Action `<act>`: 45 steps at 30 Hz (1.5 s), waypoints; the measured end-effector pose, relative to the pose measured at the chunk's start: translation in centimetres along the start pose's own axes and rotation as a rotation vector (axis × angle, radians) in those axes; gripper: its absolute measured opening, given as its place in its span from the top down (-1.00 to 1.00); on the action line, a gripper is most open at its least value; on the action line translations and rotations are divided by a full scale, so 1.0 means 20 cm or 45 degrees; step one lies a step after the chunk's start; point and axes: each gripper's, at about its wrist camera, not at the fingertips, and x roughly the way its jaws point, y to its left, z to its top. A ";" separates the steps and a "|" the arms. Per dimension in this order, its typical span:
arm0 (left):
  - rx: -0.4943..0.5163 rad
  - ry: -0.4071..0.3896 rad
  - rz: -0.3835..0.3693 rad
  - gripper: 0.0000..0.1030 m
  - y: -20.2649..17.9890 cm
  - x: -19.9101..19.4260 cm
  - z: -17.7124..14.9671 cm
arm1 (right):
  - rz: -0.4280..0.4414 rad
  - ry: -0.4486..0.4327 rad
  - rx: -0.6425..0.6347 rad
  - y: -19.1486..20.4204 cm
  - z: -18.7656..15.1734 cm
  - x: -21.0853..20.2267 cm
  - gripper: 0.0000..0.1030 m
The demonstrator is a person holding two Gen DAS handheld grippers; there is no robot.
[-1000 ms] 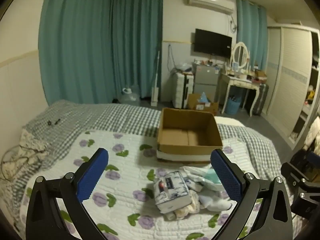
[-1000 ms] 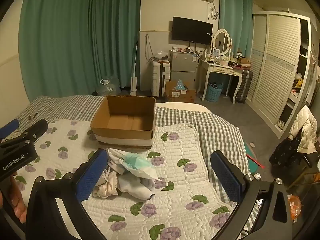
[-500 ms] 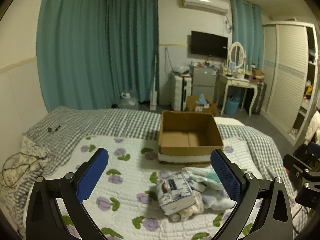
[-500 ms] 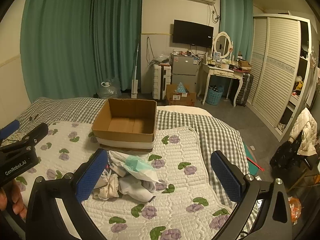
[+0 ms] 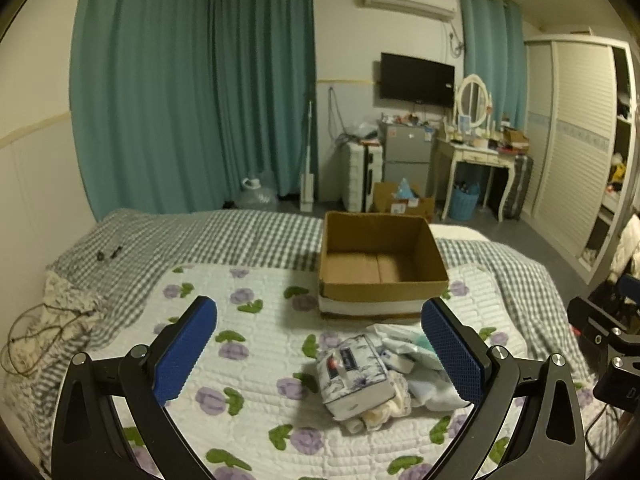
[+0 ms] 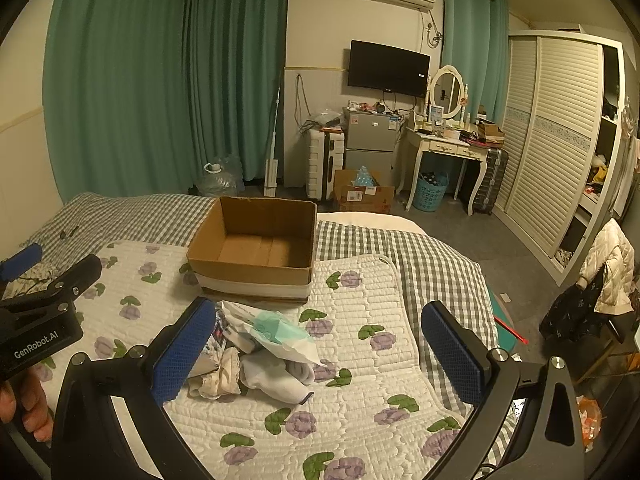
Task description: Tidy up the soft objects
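Observation:
A pile of soft things lies on the flowered quilt: a patterned tissue pack [image 5: 352, 376], white and cream socks [image 6: 276, 376] and a plastic packet with teal contents [image 6: 276, 330]. An open empty cardboard box [image 5: 380, 268] [image 6: 256, 248] stands just behind the pile. My left gripper [image 5: 320, 352] is open and empty, above the quilt, short of the pile. My right gripper [image 6: 320, 352] is open and empty, with the pile near its left finger. The left gripper's body also shows in the right wrist view [image 6: 44, 312].
The bed has a grey checked cover [image 5: 208, 236] beyond the quilt [image 6: 360, 380]. A tangle of cable [image 5: 36, 332] lies at the bed's left side. Past the bed's foot are a dressing table [image 6: 444, 140], a small fridge [image 6: 368, 140], a wardrobe [image 6: 560, 140] and green curtains.
Both grippers have risen and drawn back a little, so the box and the pile sit slightly lower and farther in view. Both stay open and empty.

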 end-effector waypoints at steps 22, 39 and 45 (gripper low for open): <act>-0.009 0.031 -0.029 -1.00 -0.01 0.00 -0.02 | 0.003 0.006 -0.004 0.02 0.00 -0.01 -1.00; -0.019 0.041 -0.028 -1.00 0.01 0.01 -0.02 | 0.012 0.007 -0.018 0.03 0.01 0.01 -1.00; -0.009 0.070 -0.032 -1.00 0.02 0.08 -0.03 | 0.016 0.024 -0.022 0.03 0.01 0.05 -1.00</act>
